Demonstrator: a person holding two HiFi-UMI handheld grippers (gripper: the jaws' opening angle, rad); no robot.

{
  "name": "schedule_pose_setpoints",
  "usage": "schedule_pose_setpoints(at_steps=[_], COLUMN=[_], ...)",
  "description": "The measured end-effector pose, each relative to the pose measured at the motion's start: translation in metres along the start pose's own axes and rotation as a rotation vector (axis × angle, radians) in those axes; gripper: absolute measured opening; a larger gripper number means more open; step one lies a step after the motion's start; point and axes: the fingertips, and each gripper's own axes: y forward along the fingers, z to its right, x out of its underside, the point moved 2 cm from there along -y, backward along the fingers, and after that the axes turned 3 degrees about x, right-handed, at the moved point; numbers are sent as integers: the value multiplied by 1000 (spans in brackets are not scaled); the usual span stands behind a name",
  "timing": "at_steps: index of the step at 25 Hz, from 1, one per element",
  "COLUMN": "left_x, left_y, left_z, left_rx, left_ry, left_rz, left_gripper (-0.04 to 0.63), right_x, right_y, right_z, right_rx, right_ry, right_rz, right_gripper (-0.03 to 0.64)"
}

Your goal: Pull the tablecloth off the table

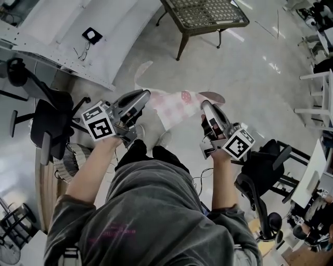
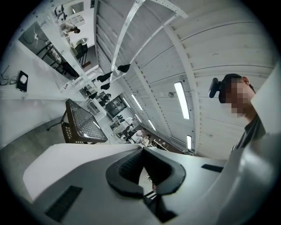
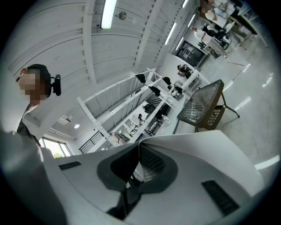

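Altogether, two grippers, one tablecloth and two desks are counted in the head view, with two black office chairs at the sides. The left gripper (image 1: 145,94) and the right gripper (image 1: 204,105) are held out over the pale floor (image 1: 250,78), and the tablecloth (image 1: 174,106) is stretched between their tips.

In the left gripper view the dark fingers (image 2: 127,165) are seen pressed together at their tips. In the right gripper view the fingers (image 3: 151,162) are likewise closed. A corner of the cloth is seen at each tip in the head view, so each pair is taken to be clamped on it.

The tablecloth is pale, with a faint pink check and a few rounder, darker pink patches. It is bunched and sagging in the middle, with one edge trailing toward the floor. It is kept well apart from the dark mesh-topped desk (image 1: 203,13), whose top is bare. The white desk (image 1: 62,31) is seen at the upper left, one chair (image 1: 49,122) below it and the other chair (image 1: 257,169) at the right.
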Motion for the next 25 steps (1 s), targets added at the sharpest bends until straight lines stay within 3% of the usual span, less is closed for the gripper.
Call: schedule_pose_setpoints(at_steps=[5, 25], left_x=[-28, -80], left_y=[-32, -28], left_z=[-10, 37], left_rx=[37, 158], left_ry=[-8, 68], left_rz=[-2, 24], left_gripper=[0, 0], right_x=[17, -24], right_y=[28, 18], right_z=[-28, -90], right_rx=[16, 9], right_ry=[0, -88], right_rz=[19, 162], right_gripper=[5, 5])
